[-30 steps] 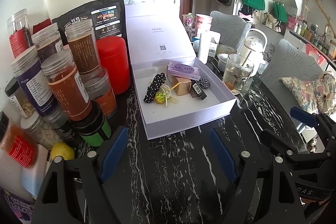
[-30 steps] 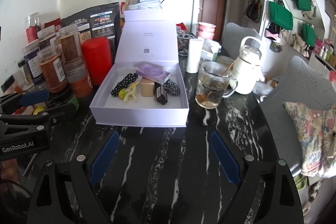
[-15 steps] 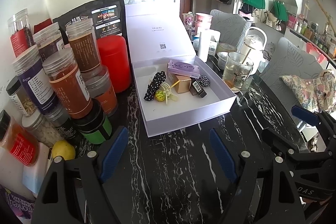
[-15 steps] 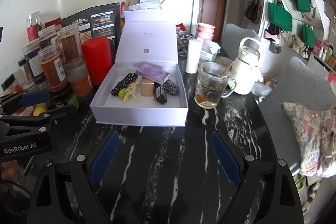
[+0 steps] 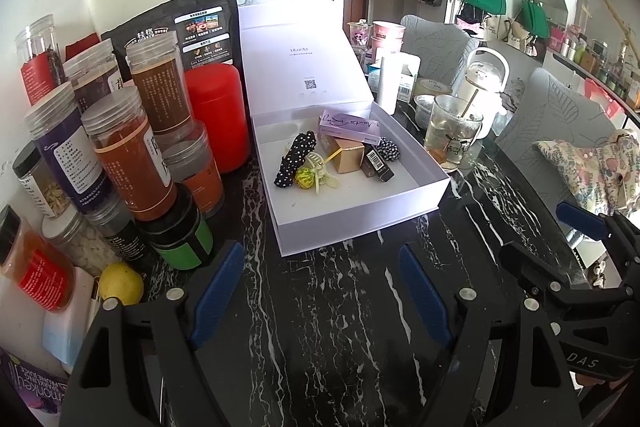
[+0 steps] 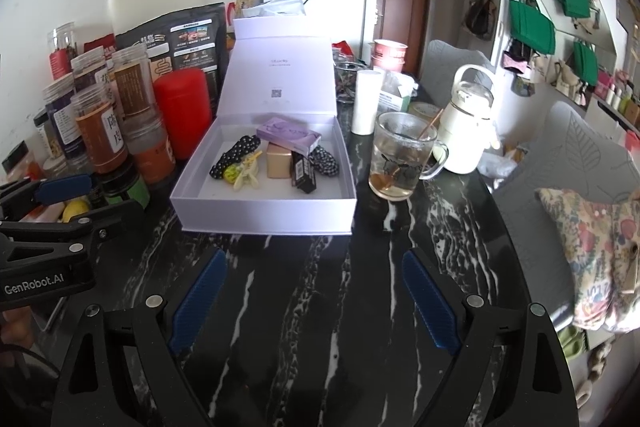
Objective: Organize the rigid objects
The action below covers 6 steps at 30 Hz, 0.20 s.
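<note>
I hold both grippers over the black, white-veined marble table (image 6: 320, 307), short of the white box (image 6: 264, 215), which I take as my landmark. My left gripper (image 5: 320, 291) has its blue ribbed pads spread wide with nothing between them, only bare stone. My right gripper (image 6: 316, 295) is likewise wide and empty; in the left wrist view it (image 5: 560, 239) shows off to the right of the box.

The box is a shallow, matte cardboard rectangle, its hinged lid (image 6: 280, 83) standing upright at the far edge. Inside it, toward the back, a flat lilac carton (image 6: 288, 137) lies tilted across a small gold cube-shaped box (image 6: 279, 165). Just right of the cube rests a slim dark brown carton with a barcode (image 6: 303, 173), and beyond that a black dotted fabric scrunchie (image 6: 326, 163). Left of the cube lie a long black dotted fabric piece (image 6: 234, 157), a yellow-green ball-like item (image 6: 231, 174) and a pale plastic hair claw (image 6: 248, 173).

Left of the box, touching its side or nearly so, stands a smooth red cylinder (image 6: 183, 113), with clear ribbed-lid plastic jars (image 5: 132, 155) crowded beyond it. Right of the box sits a clear glass mug (image 6: 400, 163) with amber liquid at the bottom, then a white glossy kettle (image 6: 468, 131).
</note>
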Tool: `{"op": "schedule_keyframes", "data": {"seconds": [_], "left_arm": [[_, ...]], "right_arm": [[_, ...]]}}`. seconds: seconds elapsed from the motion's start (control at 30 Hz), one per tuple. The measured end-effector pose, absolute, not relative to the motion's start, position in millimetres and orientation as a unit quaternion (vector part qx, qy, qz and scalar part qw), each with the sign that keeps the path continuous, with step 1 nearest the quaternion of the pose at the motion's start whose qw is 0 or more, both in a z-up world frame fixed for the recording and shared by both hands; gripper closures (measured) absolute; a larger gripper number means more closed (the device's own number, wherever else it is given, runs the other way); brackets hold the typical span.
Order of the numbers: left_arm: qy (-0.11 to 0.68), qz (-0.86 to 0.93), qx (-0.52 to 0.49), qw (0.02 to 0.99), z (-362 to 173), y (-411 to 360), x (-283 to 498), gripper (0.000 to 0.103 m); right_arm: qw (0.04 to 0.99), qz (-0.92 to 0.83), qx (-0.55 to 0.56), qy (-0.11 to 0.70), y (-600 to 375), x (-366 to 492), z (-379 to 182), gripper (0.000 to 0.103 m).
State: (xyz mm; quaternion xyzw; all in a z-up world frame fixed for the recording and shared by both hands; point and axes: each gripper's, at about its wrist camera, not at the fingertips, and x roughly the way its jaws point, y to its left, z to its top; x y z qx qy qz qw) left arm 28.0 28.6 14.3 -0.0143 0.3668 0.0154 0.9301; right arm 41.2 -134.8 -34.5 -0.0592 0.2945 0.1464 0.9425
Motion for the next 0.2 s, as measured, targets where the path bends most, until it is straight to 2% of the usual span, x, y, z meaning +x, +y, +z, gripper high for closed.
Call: {"op": "schedule_keyframes", "data": {"seconds": [0.2], "left_arm": [[0.366,0.014,-0.018,0.931,13.0,30.3,28.1,0.023]], "right_arm": [[0.942,0.145,-0.058,0.296,-135.0,42.9,-35.4,0.012]]}}
